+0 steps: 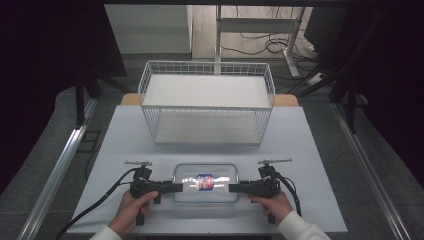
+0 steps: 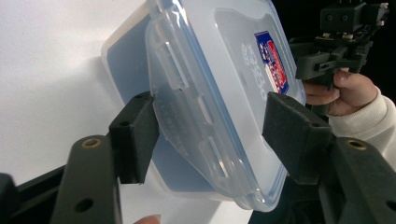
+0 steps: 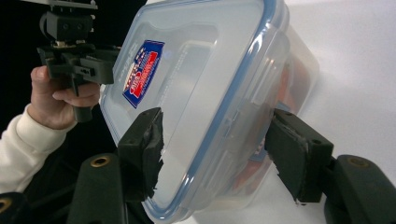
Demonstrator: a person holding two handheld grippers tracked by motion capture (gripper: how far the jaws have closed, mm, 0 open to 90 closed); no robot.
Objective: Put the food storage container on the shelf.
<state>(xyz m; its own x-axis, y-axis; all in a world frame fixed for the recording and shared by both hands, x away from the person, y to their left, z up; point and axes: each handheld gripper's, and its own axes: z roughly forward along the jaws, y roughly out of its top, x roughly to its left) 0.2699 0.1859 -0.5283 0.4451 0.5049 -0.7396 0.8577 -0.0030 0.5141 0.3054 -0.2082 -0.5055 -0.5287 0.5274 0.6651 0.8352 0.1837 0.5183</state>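
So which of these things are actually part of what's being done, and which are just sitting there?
In use:
- clear plastic container with clip lid
- left gripper, jaws around one end's lid clip
- right gripper, jaws around the other end

Just sitting there:
- white wire basket further back on the table
- desk frame and cables on the floor behind

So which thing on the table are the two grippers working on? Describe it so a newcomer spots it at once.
Start at the white wire basket at the back of the pale table, then come toward the person's edge. There, between the left gripper and right gripper, sits a clear rectangular plastic box. Its blue-sealed snap lid and red-and-blue label set it apart.
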